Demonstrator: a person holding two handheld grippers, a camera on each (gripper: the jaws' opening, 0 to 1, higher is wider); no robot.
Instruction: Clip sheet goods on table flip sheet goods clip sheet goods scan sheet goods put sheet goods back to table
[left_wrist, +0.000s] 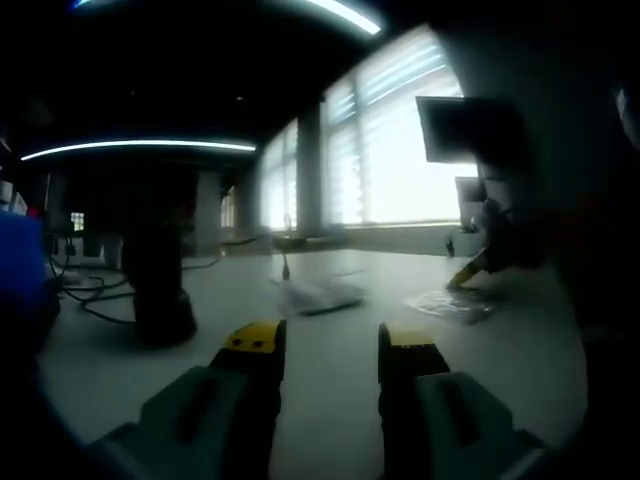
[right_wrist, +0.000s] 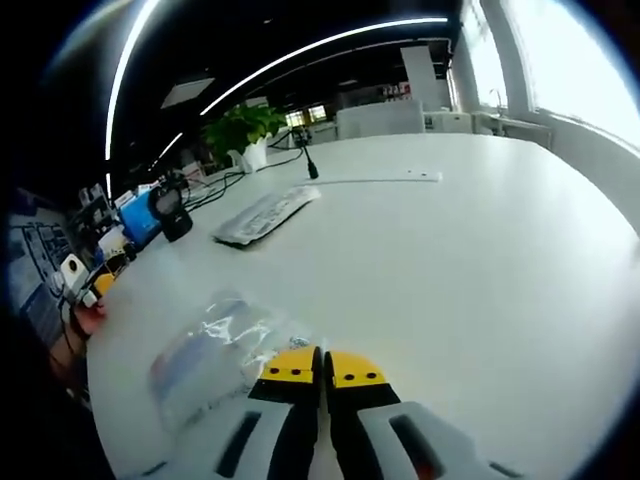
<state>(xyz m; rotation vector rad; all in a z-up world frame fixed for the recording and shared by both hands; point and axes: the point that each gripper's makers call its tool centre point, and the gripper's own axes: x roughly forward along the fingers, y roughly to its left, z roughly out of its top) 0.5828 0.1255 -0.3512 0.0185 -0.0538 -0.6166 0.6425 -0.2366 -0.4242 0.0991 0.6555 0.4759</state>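
In the right gripper view, the right gripper (right_wrist: 322, 365) sits at bottom centre with its yellow-tipped fingers (right_wrist: 290, 367) pressed together, apparently pinching the edge of the clear sheet goods (right_wrist: 215, 360) lying lower left on the white surface (right_wrist: 480, 260); a second packet (right_wrist: 266, 214) lies farther up (near a potted plant (right_wrist: 240, 130)). In the left gripper view, the left gripper (left_wrist: 331, 350) holds its fingers apart over bare surface, the sheet goods at mid right.

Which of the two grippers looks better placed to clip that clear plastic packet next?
Probably the right. The right gripper has its yellow tips closed together right at the edge of the clear packet. The left gripper is open over bare table, with sheet items lying farther ahead.
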